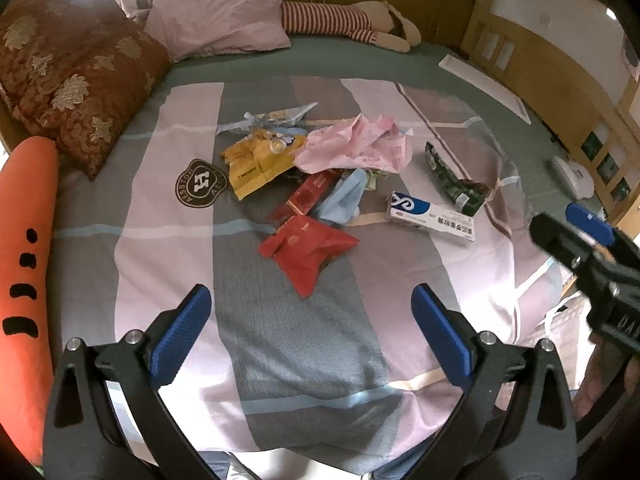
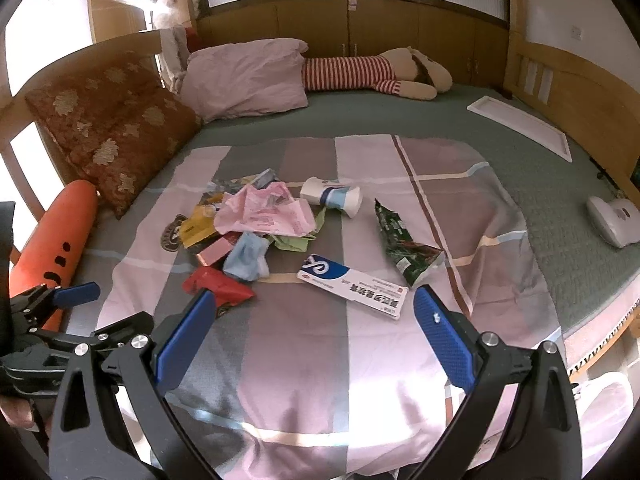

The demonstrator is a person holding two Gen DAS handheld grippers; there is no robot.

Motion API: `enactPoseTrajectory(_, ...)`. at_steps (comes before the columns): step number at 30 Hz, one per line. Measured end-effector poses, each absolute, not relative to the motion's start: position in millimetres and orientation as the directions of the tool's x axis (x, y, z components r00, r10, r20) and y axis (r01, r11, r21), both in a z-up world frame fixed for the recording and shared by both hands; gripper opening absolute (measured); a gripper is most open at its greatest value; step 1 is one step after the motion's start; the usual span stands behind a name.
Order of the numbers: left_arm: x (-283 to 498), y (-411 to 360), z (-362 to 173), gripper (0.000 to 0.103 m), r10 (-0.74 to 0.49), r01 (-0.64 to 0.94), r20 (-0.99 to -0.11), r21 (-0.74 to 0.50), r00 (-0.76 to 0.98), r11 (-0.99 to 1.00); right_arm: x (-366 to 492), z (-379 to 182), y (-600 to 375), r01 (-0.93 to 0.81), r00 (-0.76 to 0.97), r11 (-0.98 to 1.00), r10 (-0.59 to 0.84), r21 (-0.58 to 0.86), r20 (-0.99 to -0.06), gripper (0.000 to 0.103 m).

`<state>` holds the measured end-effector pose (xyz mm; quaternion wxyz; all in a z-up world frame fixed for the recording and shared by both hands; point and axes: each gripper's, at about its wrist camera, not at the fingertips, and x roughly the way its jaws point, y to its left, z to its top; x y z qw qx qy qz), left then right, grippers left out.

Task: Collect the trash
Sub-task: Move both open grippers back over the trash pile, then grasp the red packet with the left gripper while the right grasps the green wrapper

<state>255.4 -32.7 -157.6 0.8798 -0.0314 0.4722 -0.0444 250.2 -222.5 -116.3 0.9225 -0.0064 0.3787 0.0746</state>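
A heap of trash lies on the striped cloth (image 1: 288, 360) spread over the bed. Nearest my left gripper (image 1: 310, 300) is a red wrapper (image 1: 306, 246); behind it lie a red box (image 1: 312, 192), a blue rag (image 1: 344, 200), yellow packets (image 1: 256, 164) and crumpled pink paper (image 1: 356, 144). A white and blue carton (image 2: 352, 284) sits just ahead of my right gripper (image 2: 314, 306), with a green snack bag (image 2: 404, 244) and a white cup (image 2: 332, 196) beyond. Both grippers hover open and empty short of the heap.
A brown patterned cushion (image 2: 112, 132), an orange carrot pillow (image 1: 24, 280), a pink pillow (image 2: 244, 76) and a striped plush toy (image 2: 372, 72) line the left and far side. A white flat frame (image 2: 520, 124) and a white device (image 2: 612, 220) lie right. Wooden headboard surrounds the bed.
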Motion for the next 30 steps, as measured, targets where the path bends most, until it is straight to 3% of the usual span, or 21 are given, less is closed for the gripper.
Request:
enactPoseTrajectory(9,294,-29,-199,0.100,-0.139,0.028,-0.867,-0.143,0.478,0.989,320,-145,-256,-0.086,0.646,0.996,0.053,-0.003,-0.761,0.097)
enactPoseTrajectory(13,315,-35,-225,0.100,-0.126,0.053,-0.884,-0.115,0.449,0.992,362,-182,-263,-0.099,0.564,0.995,0.081,0.030,-0.822,0.097)
enactPoseTrajectory(21,348,-40,-258,0.100,-0.101,0.077,-0.896,-0.075,0.433,0.994,415,-229,-272,-0.062,0.554,0.996,-0.021,-0.066,-0.833,0.097)
enactPoseTrajectory(22,351,-40,-263,0.099,-0.096,0.077,-0.901,-0.070,0.423,0.995,420,-237,-274,-0.058,0.535,0.996,-0.025,-0.067,-0.845,0.097)
enactPoseTrajectory(23,352,-40,-266,0.098,-0.100,0.079,-0.904,-0.074,0.417,0.994,424,-244,-276,-0.058,0.519,0.996,-0.023,-0.062,-0.855,0.089)
enactPoseTrajectory(25,353,-39,-271,0.082,-0.143,0.083,-0.908,-0.120,0.395,0.989,429,-254,-281,-0.064,0.465,0.997,-0.011,-0.046,-0.885,0.064)
enactPoseTrajectory(26,354,-38,-273,0.065,-0.163,0.087,-0.913,-0.141,0.375,0.986,429,-256,-283,-0.062,0.447,0.998,-0.001,-0.032,-0.894,0.047)
enactPoseTrajectory(27,354,-38,-274,0.052,-0.182,0.090,-0.918,-0.160,0.353,0.983,428,-256,-287,-0.057,0.437,0.998,0.025,0.001,-0.899,0.044)
enactPoseTrajectory(30,349,-39,-266,0.038,-0.187,0.101,-0.913,-0.161,0.363,0.982,420,-240,-290,-0.052,0.466,0.998,0.056,0.035,-0.883,0.035)
